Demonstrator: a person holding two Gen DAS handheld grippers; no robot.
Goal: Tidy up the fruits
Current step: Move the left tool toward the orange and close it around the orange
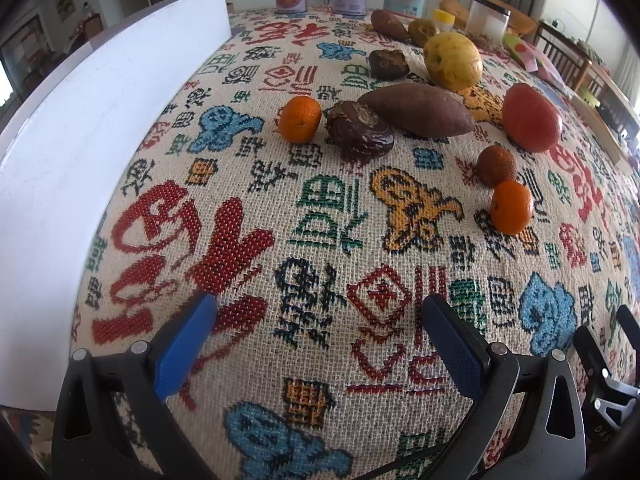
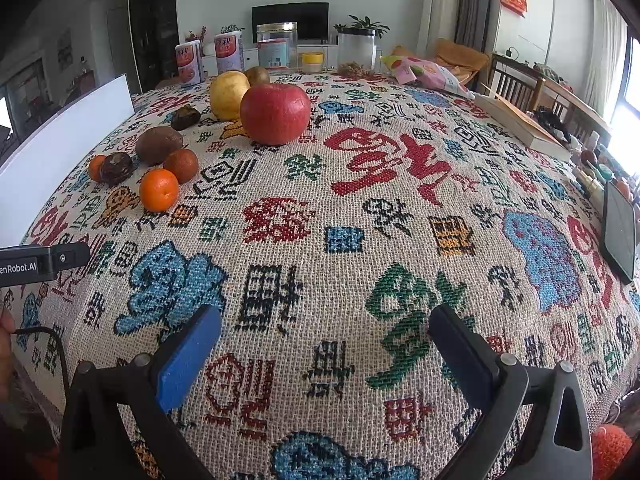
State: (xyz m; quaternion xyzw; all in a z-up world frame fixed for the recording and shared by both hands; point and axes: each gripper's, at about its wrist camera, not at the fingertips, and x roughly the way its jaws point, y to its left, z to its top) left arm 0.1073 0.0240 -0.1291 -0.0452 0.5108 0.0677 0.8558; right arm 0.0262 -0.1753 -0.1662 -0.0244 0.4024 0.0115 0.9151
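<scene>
Progress: nothing sorted yet, all fruit loose on cloth.
Fruit: red apple [image 2: 275, 114] mid-table; mandarins [image 2: 159, 190], dark pieces left of apple.
Left gripper [image 1: 318, 316]: jaws apart, empty, near apple's front-left.
Right gripper [image 2: 326, 328]: jaws apart, empty.

The table [image 1: 320, 240] is covered by a coarse woven cloth [image 2: 360, 220], rough and matt, with its pattern worked into the weave. A smooth, faintly glossy white board [image 1: 80, 140] is seen at the left of the frame. The red apple [image 2: 275, 114] is shown waxy and shiny, the yellow pear [image 1: 452, 60] smooth but speckled, the tangerines [image 1: 300, 119] finely pitted. A dull, earthy skin is shown by the sweet potato [image 1: 416, 110]. The left tongs [image 1: 320, 344] and right tongs [image 2: 326, 348] are made of matt black plastic with textured blue rubbery pads [image 2: 188, 360] and small metal pins.
</scene>
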